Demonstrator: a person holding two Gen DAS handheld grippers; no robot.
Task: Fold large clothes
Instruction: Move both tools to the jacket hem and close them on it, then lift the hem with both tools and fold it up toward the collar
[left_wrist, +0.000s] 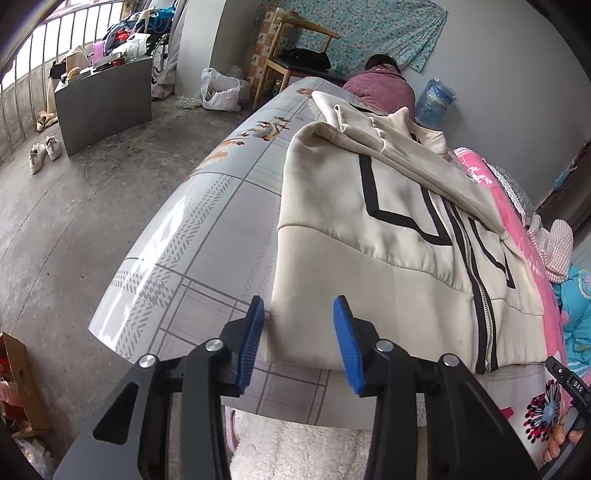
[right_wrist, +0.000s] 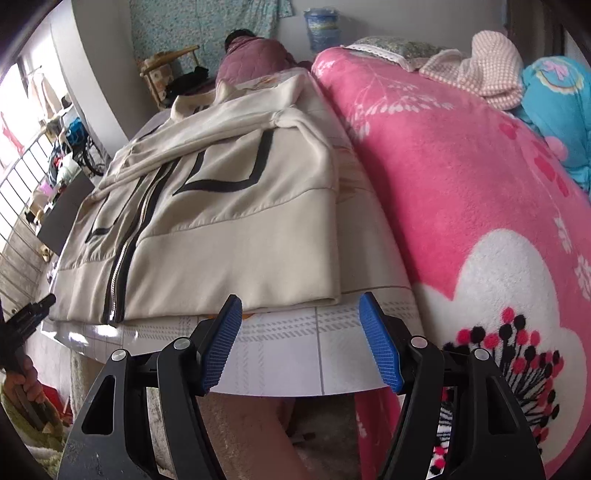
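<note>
A cream zip-up jacket with black lines and a front zipper lies flat on the table, sleeves folded across its chest. It also shows in the right wrist view. My left gripper is open and empty, its blue pads on either side of the jacket's near left hem corner. My right gripper is open and empty, just in front of the jacket's near right hem corner, over the table edge.
A pink floral blanket is piled along the table's right side. A person in a maroon coat sits at the far end. A wooden chair, a dark cabinet and shoes stand on the floor to the left.
</note>
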